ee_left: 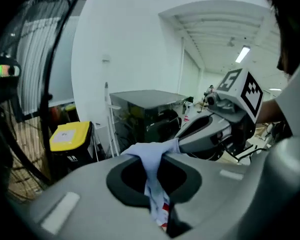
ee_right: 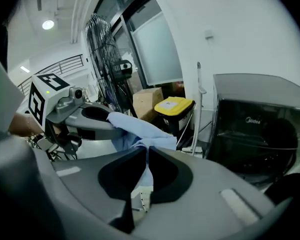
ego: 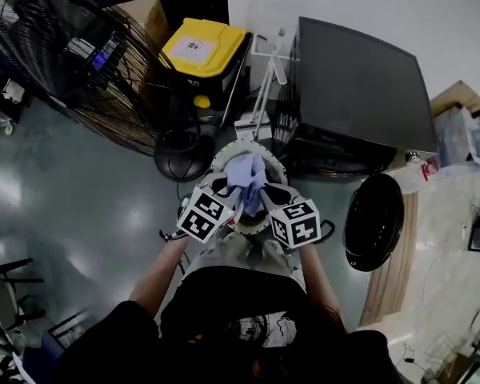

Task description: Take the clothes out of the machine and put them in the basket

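Two grippers, one light-blue garment: the left gripper and right gripper both have their jaws clamped nearly shut on it, bunched between them. Only the head view shows the white basket right under it. The right gripper view shows the black machine's glass front.

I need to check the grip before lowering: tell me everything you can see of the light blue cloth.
The cloth is light blue, thin and soft-looking, bunched into creases. Both tongs are shut on it, left tongs and right tongs each pinching a fold, so it bridges them and hangs below. A red and white patch shows low on it. It is above the round white basket; contact with it cannot be told.
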Motion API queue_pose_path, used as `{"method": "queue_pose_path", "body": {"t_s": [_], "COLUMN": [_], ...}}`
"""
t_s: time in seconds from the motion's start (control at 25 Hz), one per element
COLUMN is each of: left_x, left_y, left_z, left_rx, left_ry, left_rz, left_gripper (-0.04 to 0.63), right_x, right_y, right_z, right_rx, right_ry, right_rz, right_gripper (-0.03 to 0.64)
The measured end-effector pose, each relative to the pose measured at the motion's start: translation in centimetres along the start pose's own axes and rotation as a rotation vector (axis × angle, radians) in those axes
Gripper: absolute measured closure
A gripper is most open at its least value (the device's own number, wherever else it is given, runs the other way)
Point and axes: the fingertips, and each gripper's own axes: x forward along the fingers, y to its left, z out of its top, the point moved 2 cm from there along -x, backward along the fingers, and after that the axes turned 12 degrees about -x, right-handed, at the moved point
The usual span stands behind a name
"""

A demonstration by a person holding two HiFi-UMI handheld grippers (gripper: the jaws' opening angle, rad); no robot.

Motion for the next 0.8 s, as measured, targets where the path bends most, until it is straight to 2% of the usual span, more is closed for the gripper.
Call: {"method": "queue_pose_path", "body": {"t_s": [0.2,0.36,0.4,0.44,0.48,0.52,0.8], "left_x": [4.1,7.3,8.1,8.8,9.3,9.5,8.2], "left_y": [1.0,2.4,2.6,2.8,3.0,3.1,2.8], "left_z": [-3.8,-6.3,-7.1,-7.8,-8.6,-9.1,-8.8], "left_rx": [-0.013,-0.014,-0.015,-0.019,-0.025,-0.033,-0.073], "left_ry": [0.118,0.199,0.232,0.268,0.298,0.313,0.274], "left_rz": [-0.035,-0.032,-0.032,-0.035,-0.039,-0.042,-0.068], "left_gripper": [0.578,0.574,0.531,0.429,0.359,0.350,0.350], "right_x": [2.3,3.3,3.2,3.0,2.7,2.4,0.0], "right_y": [-0.5,-0.5,-0.6,-0.7,-0.8,-0.9,-1.3], "right_z": [-3.6,-5.1,-5.3,-5.4,-5.4,-5.5,-4.1], "right_rx": [0.019,0.036,0.051,0.066,0.078,0.087,0.126], "right_ry": [0.110,0.149,0.149,0.145,0.140,0.135,0.059], "right_rz": [-0.057,-0.043,-0.045,-0.050,-0.058,-0.066,-0.112], "right_gripper": [0.563,0.399,0.382,0.373,0.371,0.371,0.371]}}
